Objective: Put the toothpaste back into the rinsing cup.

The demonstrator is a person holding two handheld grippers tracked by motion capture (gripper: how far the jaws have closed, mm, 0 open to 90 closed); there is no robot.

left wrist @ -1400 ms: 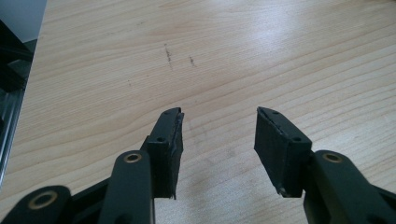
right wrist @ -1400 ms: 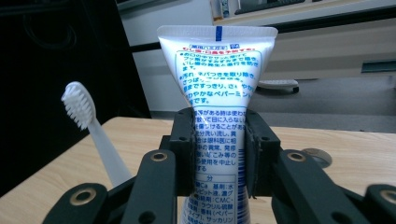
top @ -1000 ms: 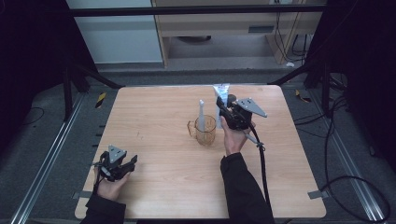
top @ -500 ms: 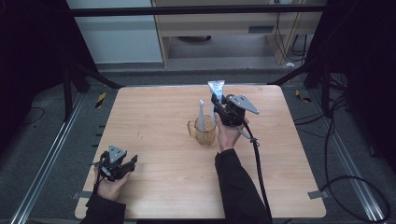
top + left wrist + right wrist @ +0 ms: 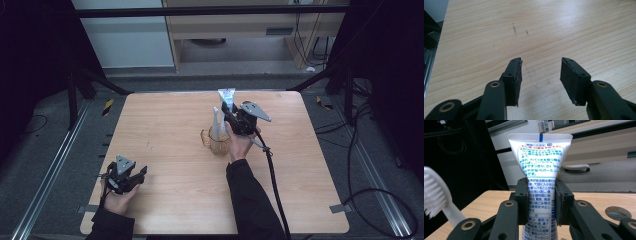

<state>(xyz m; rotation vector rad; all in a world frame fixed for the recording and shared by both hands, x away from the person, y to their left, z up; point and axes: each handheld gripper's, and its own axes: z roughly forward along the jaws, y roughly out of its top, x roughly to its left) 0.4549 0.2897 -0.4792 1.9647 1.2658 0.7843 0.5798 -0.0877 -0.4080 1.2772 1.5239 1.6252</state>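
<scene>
The step in hand appears to be placing the toothpaste tube (image 5: 540, 170) into the amber cup (image 5: 218, 142) that stands near the middle of the desk (image 5: 165, 120).

**Position of the parts**
- The right gripper (image 5: 231, 116) holds the tube upright, crimped end up, directly above and just behind the cup's rim in the high view.
- A white toothbrush (image 5: 216, 120) stands in the cup, bristle end up. In the right gripper view its head (image 5: 432, 191) appears at the left edge, close beside the tube.
- The cup has a handle on its left side as seen from above.

**Gripper state**
- Right gripper: the jaws are drawn in to a narrow gap and their pads (image 5: 523, 200) press on both flat faces of the tube around its lower half. The grip looks firm and the tube sits straight.
- Left gripper (image 5: 131, 176): rests in the person's hand at the near left of the desk, well apart from the cup. Its jaws stand wide, with bare wood between the pads (image 5: 515, 77).

**Next move**
The tube's lower end is probably to be lowered into the cup beside the toothbrush, then released. The move calls for a straight descent that clears the brush handle; a sideways nudge could tip the light cup.
</scene>
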